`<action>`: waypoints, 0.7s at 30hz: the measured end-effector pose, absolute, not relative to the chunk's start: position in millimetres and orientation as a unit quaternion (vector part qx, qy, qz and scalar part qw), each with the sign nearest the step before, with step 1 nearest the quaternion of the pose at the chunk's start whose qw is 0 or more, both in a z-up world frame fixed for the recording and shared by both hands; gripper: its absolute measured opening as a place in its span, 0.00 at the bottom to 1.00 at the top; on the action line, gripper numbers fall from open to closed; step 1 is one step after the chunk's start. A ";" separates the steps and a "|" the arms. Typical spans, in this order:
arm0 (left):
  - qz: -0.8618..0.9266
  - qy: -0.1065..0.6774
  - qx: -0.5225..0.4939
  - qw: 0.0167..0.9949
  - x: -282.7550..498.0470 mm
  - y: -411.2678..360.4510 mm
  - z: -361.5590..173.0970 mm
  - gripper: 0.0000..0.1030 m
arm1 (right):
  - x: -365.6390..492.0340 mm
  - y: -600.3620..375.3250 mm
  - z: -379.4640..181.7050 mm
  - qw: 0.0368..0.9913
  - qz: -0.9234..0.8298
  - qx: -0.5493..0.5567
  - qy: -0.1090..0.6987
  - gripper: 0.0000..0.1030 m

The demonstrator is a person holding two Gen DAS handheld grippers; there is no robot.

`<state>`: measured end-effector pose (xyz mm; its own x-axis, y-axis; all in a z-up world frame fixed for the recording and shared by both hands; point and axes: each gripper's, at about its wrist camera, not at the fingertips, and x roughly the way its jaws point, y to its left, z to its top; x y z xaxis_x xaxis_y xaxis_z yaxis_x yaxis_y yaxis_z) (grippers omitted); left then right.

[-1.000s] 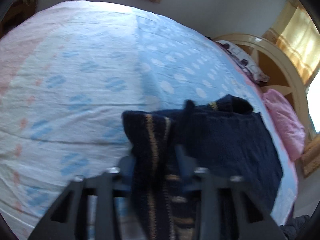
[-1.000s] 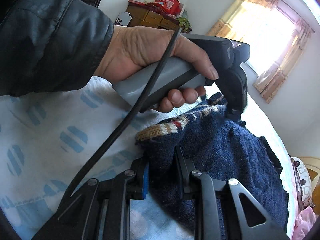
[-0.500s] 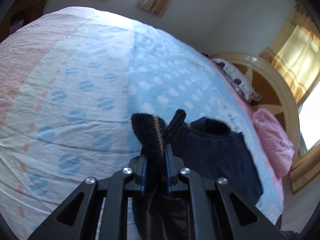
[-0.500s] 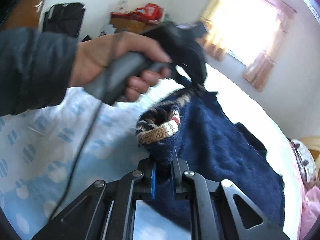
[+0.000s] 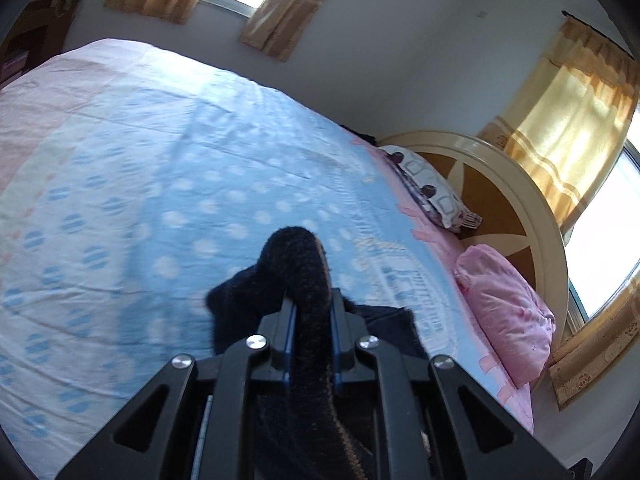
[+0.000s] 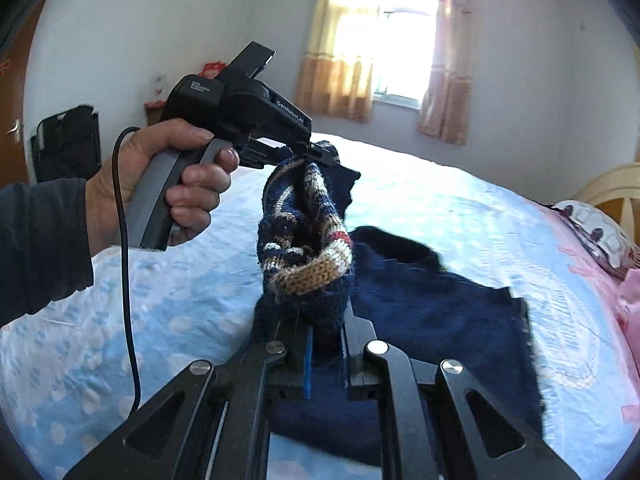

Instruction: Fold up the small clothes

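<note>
A small navy knit sweater with tan, white and red stripes hangs over the blue spotted bed sheet. My right gripper is shut on its striped edge. My left gripper is shut on another bunch of the same sweater, and it shows in the right wrist view held in a hand, above and beyond the right one. The striped edge is stretched between the two grippers, lifted off the bed. The rest of the sweater trails down onto the sheet.
A pink pillow and a patterned pillow lie by the curved headboard on the right. Curtained windows line the walls. A dark bag stands at the far left.
Both grippers have risen and lifted the sweater's edge off the bed. The left gripper has moved up and away from the right one, so the striped edge now hangs stretched between them.
</note>
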<state>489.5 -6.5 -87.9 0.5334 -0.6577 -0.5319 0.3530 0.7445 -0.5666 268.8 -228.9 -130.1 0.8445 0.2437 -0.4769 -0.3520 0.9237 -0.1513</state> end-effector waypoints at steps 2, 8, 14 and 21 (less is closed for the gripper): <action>-0.303 0.382 -0.196 0.851 490.3 -23.6 -86.0 0.14 | 268.3 -240.3 -128.4 0.955 0.149 -0.111 0.230 0.09; -0.327 0.394 -0.179 0.840 494.6 -74.1 -86.9 0.14 | 272.3 -287.5 -130.8 0.960 0.119 -0.084 0.238 0.09; -0.357 0.404 -0.156 0.827 495.2 -127.6 -87.2 0.13 | 266.3 -332.3 -133.7 0.961 0.088 -0.052 0.256 0.09; -0.376 0.423 -0.118 0.816 494.6 -188.5 -103.5 0.13 | 264.2 -378.7 -148.9 0.956 0.057 -0.003 0.289 0.09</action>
<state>494.6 -188.5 -103.5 0.3581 -0.7138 -0.6018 0.5141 0.6888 -0.5111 264.2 -378.7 -148.9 0.8263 0.1072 -0.5530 -0.1102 0.9935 0.0279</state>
